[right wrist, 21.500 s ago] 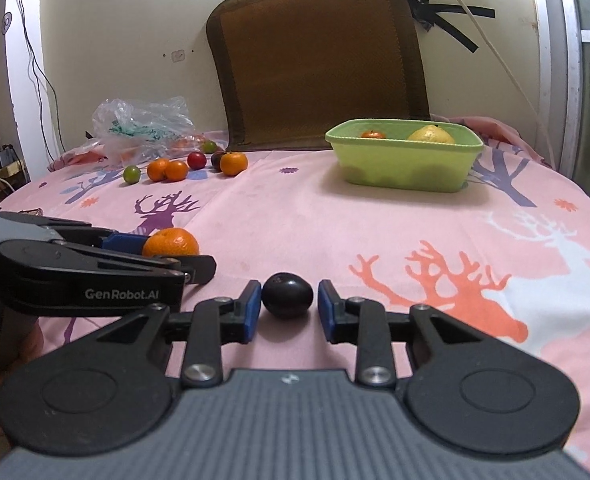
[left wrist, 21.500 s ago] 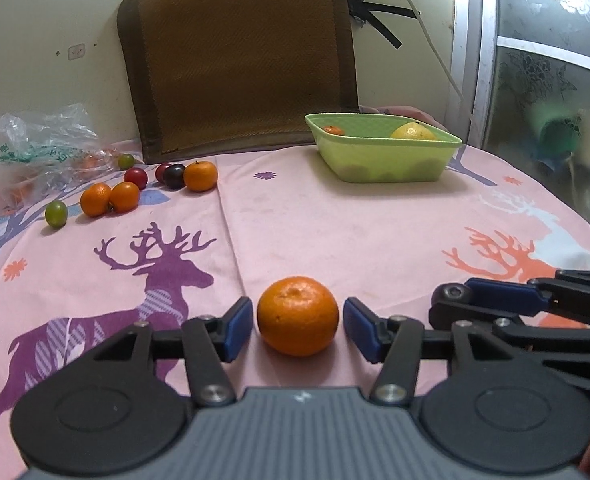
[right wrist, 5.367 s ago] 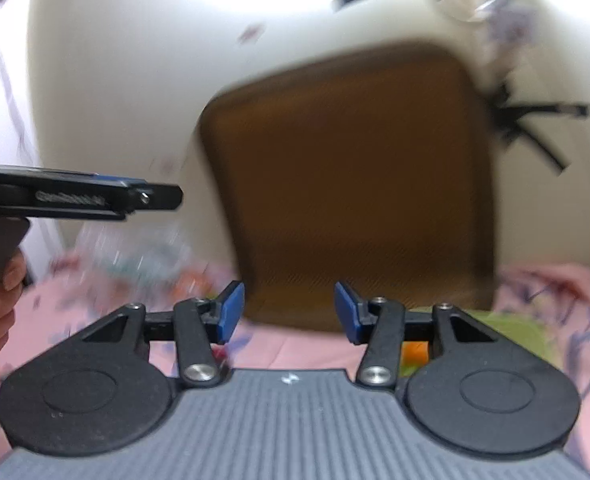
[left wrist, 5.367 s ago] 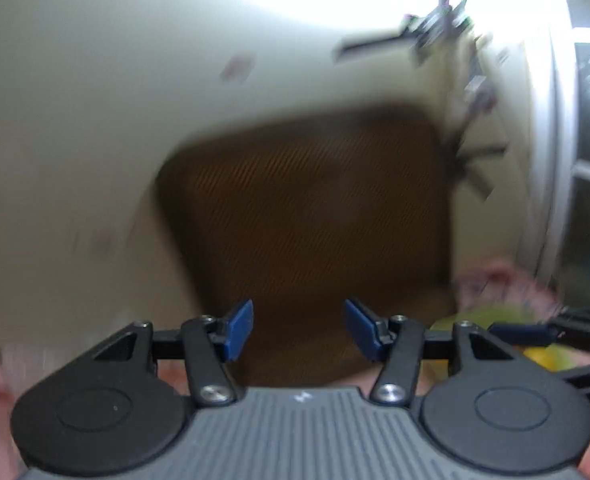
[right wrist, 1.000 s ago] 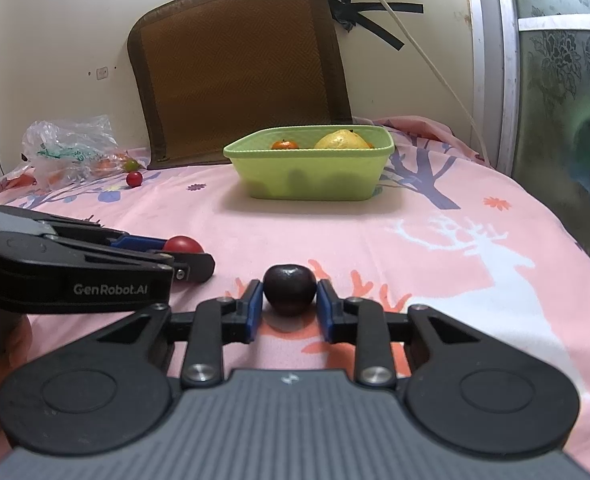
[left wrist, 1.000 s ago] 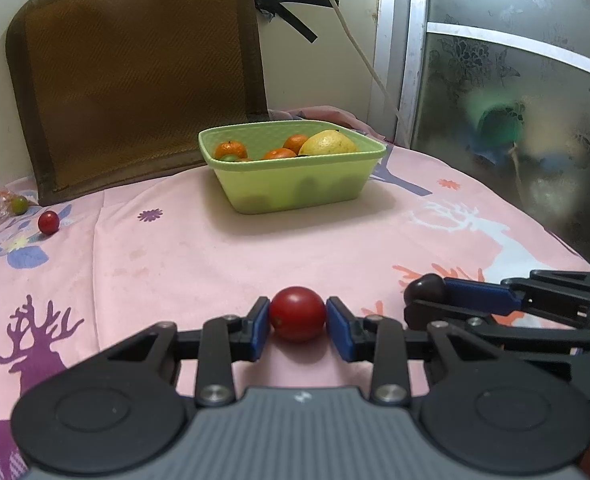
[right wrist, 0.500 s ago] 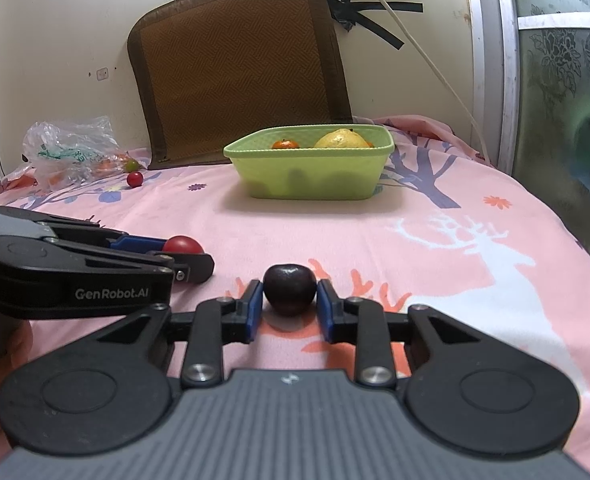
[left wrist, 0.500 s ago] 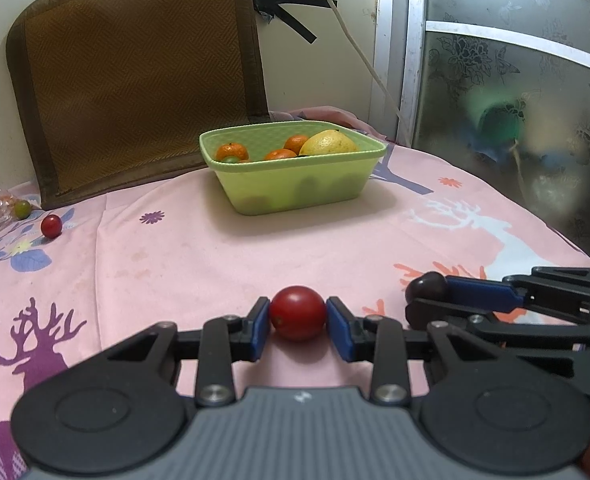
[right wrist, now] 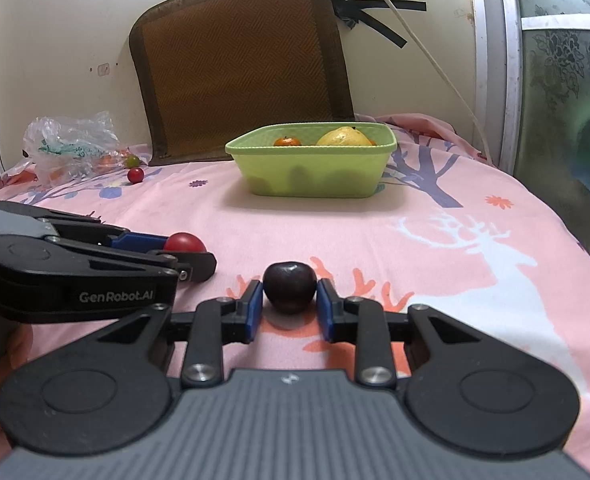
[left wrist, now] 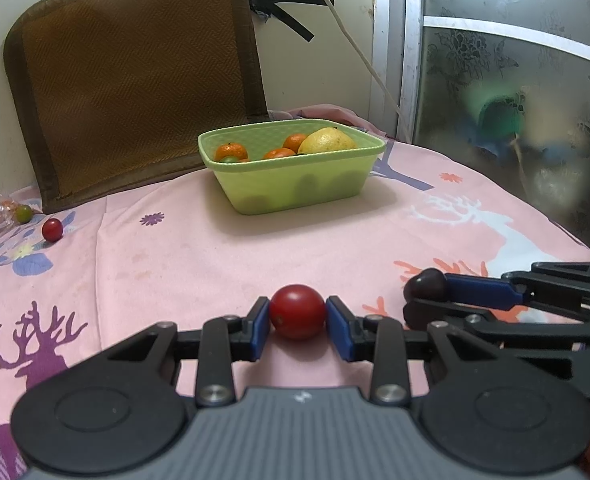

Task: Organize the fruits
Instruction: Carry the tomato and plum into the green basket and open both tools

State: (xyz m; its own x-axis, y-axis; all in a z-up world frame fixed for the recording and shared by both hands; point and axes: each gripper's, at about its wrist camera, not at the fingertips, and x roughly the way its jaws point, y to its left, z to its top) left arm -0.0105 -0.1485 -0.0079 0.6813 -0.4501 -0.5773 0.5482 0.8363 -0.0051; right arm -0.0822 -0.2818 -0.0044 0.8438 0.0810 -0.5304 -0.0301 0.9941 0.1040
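My left gripper point(left wrist: 298, 322) is shut on a round red fruit point(left wrist: 297, 311), held just over the pink tablecloth. To its right, my right gripper point(right wrist: 290, 306) is shut on a dark purple fruit point(right wrist: 290, 287); that fruit also shows in the left wrist view point(left wrist: 425, 283). A light green basket point(left wrist: 295, 176) stands ahead at the middle of the table, holding several oranges and a yellow fruit point(left wrist: 327, 141). Another small red fruit point(left wrist: 52, 229) and a green one point(left wrist: 24, 213) lie far left by the mat.
A brown woven mat point(left wrist: 135, 76) leans against the back wall behind the basket point(right wrist: 315, 176). A crumpled plastic bag point(right wrist: 71, 140) with more fruit lies at the far left. A frosted glass door point(left wrist: 515, 120) borders the table's right side.
Over the last second both grippers keep their grip and barely shift; the basket looks slightly closer. Much earlier, the left held an orange and several fruits lay by the mat.
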